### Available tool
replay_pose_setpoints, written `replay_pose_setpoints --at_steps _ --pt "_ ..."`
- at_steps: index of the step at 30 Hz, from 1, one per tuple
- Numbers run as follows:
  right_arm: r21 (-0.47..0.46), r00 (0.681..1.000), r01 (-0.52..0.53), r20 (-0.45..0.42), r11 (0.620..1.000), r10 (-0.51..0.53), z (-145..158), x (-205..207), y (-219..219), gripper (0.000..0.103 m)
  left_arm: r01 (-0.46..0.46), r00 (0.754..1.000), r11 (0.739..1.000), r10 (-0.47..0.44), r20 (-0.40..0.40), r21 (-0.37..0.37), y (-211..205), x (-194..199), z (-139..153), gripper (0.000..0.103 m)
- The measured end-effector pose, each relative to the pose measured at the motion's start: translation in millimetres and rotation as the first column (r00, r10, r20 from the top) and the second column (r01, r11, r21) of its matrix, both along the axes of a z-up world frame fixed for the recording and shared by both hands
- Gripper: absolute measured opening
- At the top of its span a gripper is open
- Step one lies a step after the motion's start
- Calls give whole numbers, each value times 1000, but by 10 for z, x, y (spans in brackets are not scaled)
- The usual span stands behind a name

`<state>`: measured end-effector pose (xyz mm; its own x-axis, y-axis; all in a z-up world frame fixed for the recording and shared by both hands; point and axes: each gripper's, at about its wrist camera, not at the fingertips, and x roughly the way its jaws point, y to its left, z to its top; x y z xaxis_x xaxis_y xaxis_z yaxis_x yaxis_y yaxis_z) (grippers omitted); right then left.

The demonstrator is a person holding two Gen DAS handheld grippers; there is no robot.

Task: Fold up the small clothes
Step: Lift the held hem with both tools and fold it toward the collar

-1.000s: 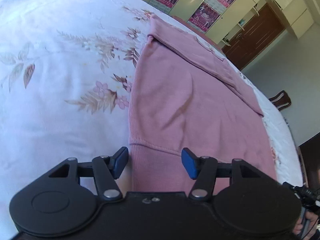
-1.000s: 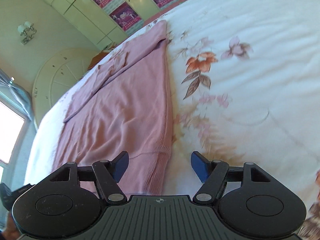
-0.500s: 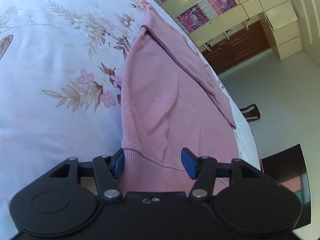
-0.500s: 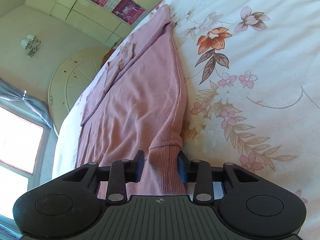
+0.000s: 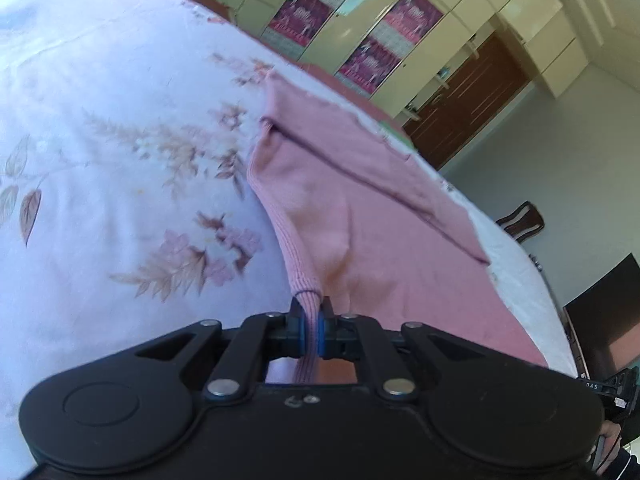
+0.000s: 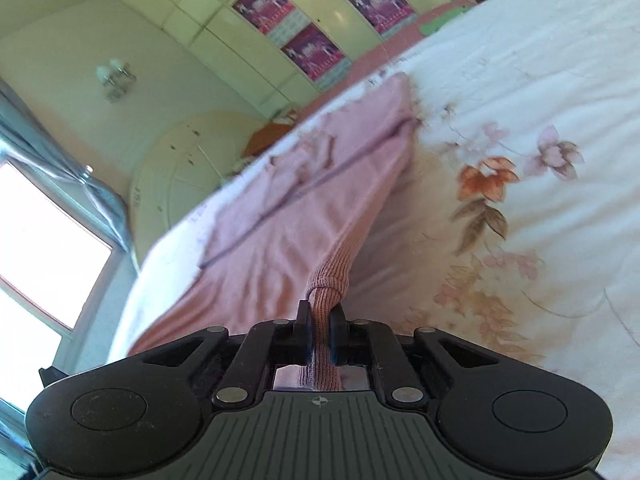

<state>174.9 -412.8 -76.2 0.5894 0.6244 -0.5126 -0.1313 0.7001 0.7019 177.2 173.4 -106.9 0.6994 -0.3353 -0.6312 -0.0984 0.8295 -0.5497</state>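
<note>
1. The left hand-held gripper is clamped on the ribbed hem of a pink top, a pinch of the fabric squeezed between its blue pads at the garment's near left corner.
2. The right hand-held gripper is likewise closed on the ribbed hem of the top, at the near right corner, the knit bunched into a small knot just ahead of its jaws.
3. From both grips the top rises off the bed, its near edge lifted and its side edges pulled taut; the right wrist view shows shadow beneath the raised right edge.
4. Farther out the top lies flat on the floral sheet, with a sleeve folded across its upper part.
5. Beyond the bed stands a wall of pale cupboards carrying purple posters, beside a brown door.
6. The right wrist view takes in a bright window at left and a wall lamp above a rounded headboard.
</note>
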Motion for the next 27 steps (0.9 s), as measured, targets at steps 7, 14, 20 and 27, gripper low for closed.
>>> replay_pose_setpoints --at_steps 7,14,20,27 --pt "51 984 75 -165 996 -66 -446 -60 -55 41 -6 1000 999 5 -29 -54 1 -175 -217 46" --pt "95 984 76 -167 993 -60 -465 62 -61 52 15 999 995 -18 -32 -94 42 0 -271 41" --pt "37 982 -94 -163 995 99 -479 184 218 7 26 999 1000 -25 -37 12 -96 55 -168 4" --pt "89 996 -7 -84 996 15 -399 -27 -52 7 -35 998 999 34 -44 -27 4 -99 -344 5"
